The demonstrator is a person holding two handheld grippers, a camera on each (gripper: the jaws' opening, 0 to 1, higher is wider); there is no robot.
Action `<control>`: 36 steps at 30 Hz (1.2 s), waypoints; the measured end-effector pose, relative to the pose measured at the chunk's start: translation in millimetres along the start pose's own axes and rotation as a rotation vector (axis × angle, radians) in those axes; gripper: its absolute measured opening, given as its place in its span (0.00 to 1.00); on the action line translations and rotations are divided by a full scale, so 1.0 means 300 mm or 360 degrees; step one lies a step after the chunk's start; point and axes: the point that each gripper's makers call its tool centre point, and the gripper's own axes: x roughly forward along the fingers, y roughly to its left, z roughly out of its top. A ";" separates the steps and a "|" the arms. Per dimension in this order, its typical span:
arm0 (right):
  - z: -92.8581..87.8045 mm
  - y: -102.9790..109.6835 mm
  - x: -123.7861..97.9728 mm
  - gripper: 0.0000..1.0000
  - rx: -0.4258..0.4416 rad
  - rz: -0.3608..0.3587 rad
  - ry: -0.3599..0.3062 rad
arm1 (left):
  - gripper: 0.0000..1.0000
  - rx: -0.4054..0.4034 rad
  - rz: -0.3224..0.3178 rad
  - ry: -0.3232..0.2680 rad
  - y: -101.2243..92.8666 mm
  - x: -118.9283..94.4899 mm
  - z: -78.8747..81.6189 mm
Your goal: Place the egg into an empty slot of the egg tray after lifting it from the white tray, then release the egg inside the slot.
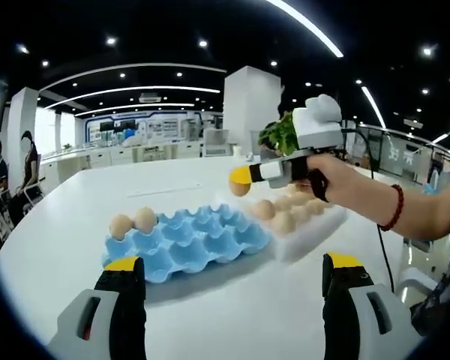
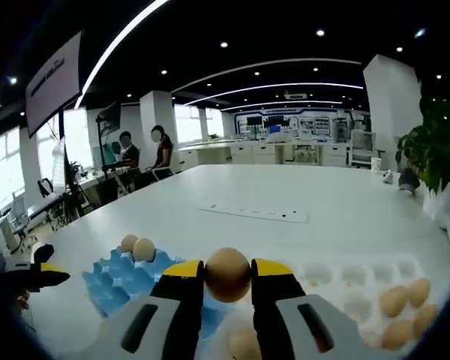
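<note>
Right gripper (image 2: 227,281) has the egg (image 2: 227,274), jaws pinched on it from both sides, yellow tips hugging it low in the centre of the right gripper view. It's up off the desk (image 2: 285,191), hanging above the seam between the two trays. Left of the jaws sits the blue egg tray (image 2: 112,277), two eggs (image 2: 136,247) parked at its far corner, the other slots in sight bare. To the lower right, the white tray (image 2: 360,274), with a cluster of eggs (image 2: 405,300) at its right end and one more egg (image 2: 244,345) peeking up between the jaws at the bottom edge.

Over in the left gripper view, the left gripper (image 1: 232,274) rises from the bottom of the frame, jaws wide apart, nothing between them, above bare desk (image 1: 232,315) short of the blue tray (image 1: 187,244). Centre right, the person's hand (image 1: 337,180) grips the right gripper (image 1: 240,181), egg (image 1: 238,187) clamped at its yellow tip, above the gap between blue tray and white tray (image 1: 315,229). Eggs in the white tray (image 1: 285,214) lie just beneath it. The two eggs (image 1: 133,223) sit at the blue tray's left corner.

A power strip (image 2: 255,213) lies further up the desk, and a green plant (image 2: 435,150) stands at the right edge of the right gripper view.
</note>
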 end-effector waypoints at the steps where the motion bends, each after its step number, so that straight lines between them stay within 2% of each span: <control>1: 0.001 0.008 0.007 0.26 0.0003 0.0010 -0.0001 | 1.00 0.0003 0.0003 0.0002 0.001 -0.002 -0.001; 24: -0.006 0.196 0.123 0.26 -0.0028 0.0205 0.0004 | 1.00 0.0000 0.0020 0.0002 0.007 -0.015 0.000; 29: -0.031 0.245 0.149 0.26 -0.0038 0.0245 0.0026 | 1.00 -0.0006 0.0020 0.0019 0.005 -0.013 -0.012; 36: -0.036 0.262 0.209 0.26 -0.0034 0.0250 0.0034 | 1.00 -0.0009 0.0014 0.0036 0.003 -0.011 -0.022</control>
